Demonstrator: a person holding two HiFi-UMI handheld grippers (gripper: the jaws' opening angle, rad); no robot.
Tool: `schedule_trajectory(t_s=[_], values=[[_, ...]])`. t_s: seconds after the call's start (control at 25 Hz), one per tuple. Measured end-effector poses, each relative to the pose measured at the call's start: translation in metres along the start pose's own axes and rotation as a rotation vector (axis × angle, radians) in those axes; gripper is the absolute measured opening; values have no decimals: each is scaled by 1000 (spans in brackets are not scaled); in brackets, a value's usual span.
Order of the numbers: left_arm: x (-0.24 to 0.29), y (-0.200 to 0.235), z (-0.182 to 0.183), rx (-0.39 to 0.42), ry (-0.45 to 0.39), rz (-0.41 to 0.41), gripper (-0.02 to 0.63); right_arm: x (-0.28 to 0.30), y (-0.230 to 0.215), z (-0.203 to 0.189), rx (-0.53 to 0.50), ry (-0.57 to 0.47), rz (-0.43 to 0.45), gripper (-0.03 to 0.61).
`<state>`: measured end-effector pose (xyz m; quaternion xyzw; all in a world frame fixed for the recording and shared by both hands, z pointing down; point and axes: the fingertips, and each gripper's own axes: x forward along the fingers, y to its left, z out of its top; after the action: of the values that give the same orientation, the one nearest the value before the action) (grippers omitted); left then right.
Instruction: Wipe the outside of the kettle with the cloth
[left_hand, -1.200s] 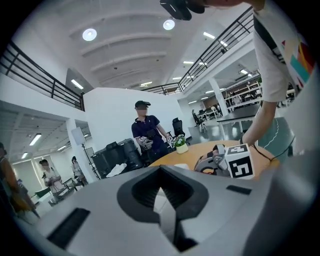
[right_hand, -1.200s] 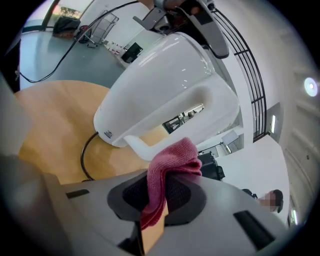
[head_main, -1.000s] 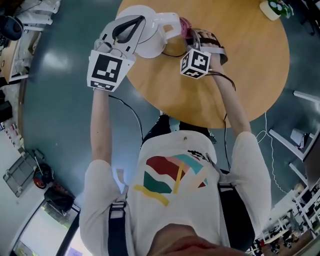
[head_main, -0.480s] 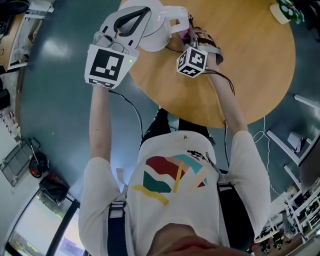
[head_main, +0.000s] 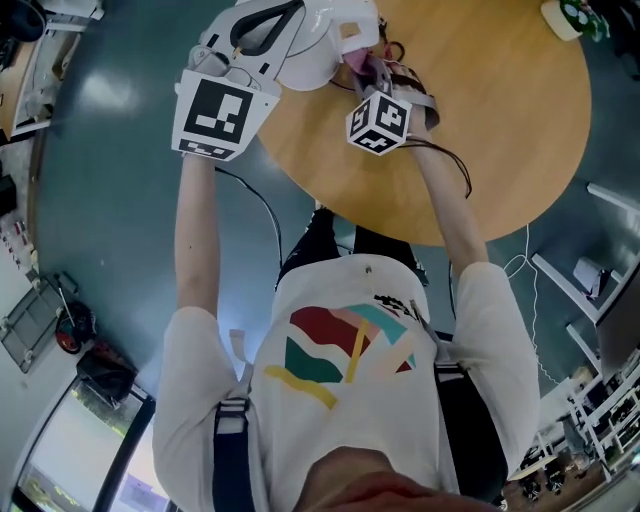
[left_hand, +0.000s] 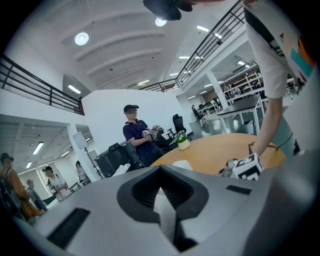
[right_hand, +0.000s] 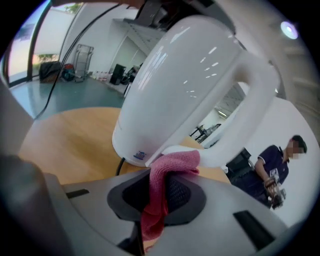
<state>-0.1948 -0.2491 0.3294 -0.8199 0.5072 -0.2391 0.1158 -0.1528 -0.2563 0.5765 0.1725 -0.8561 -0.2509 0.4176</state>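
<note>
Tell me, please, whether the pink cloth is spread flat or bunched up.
Bunched up: the cloth is pinched between the jaws of the right gripper, and its gathered end sits against the kettle at the foot of its handle.

The right claw (right_hand: 159, 197) was clamped on a pink cloth (right_hand: 167, 167). The cloth's folded top pressed against the lower end of the handle (right_hand: 250, 105) of a white kettle (right_hand: 175, 85). The kettle leaned across the view from 11 to 2 o'clock. The wooden surface (right_hand: 65, 140) lay at 9 o'clock, and a person (right_hand: 272, 172) stood at 4 o'clock.
</note>
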Motion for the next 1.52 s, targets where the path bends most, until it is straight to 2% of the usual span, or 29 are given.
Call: schedule_trajectory(t_s=[0.12, 0.2, 0.32, 0.44, 0.76, 1.08, 1.36, 1.52], values=[[0, -7, -3, 19, 14, -11, 43, -45, -8, 12, 207, -91, -54, 44], [-1, -7, -1, 18, 6, -22, 43, -72, -24, 28, 297, -162, -130, 44], [-7, -7, 6, 0, -1, -32, 43, -92, -47, 59, 304, -212, -229, 44], [-8, -10, 14, -2, 0, -39, 43, -93, -64, 77, 296, -202, -266, 44], [-1, -17, 10, 30, 10, -67, 43, -105, -97, 93, 362, -229, -350, 44], [3, -13, 8, 24, 2, -86, 43, -59, -94, 78, 307, -184, -316, 44], [1, -9, 11, 2, -24, -90, 43, -18, -81, 56, 376, -140, -198, 44], [3, -9, 10, 4, -30, -83, 43, -11, -77, 51, 403, -150, -169, 44]])
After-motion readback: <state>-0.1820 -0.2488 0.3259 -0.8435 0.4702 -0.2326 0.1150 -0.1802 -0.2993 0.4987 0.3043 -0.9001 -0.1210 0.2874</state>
